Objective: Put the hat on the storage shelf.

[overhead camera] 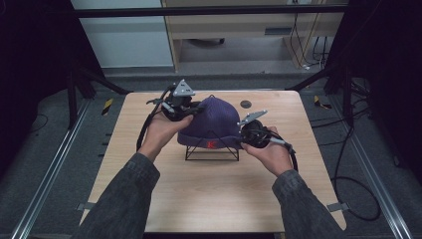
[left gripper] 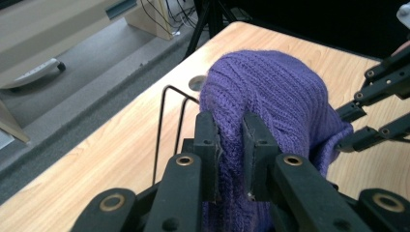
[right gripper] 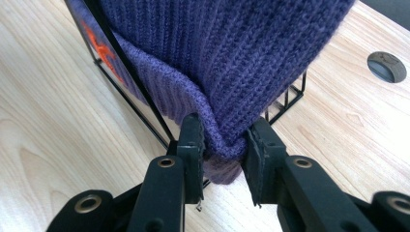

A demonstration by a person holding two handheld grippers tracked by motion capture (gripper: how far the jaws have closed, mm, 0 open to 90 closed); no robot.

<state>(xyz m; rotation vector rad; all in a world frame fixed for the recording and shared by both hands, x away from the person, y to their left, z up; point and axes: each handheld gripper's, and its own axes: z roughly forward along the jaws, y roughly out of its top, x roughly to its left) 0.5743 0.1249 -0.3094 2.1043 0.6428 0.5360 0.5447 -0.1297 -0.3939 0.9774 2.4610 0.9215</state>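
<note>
Left gripper view looks along the left tongs (left gripper: 231,145), whose two black jaws are clenched on a fold of the purple ribbed knit beanie (left gripper: 270,101), the wool bunched tight between the pads. Right gripper view gives the same story for the right tongs (right gripper: 223,147): its jaws pinch the beanie's folded cuff (right gripper: 164,87) at its lower edge, with a lump of knit squeezed between them. From the high view, the left tongs (overhead camera: 191,110) grip the beanie (overhead camera: 215,119) on its upper left side and the right tongs (overhead camera: 242,133) grip it low on the right, each held in a person's hand with dark grey sleeves coming in from below. The beanie sits draped over a thin black wire stand (overhead camera: 211,152), its cuff with a small orange-red logo (overhead camera: 211,144) facing the person. The stand rests near the middle of the light wooden surface (overhead camera: 164,194), and a round dark grommet (overhead camera: 245,104) lies in the wood just behind the beanie. Beyond the surface lie grey floor, trailing cables and pale cabinet fronts.
</note>
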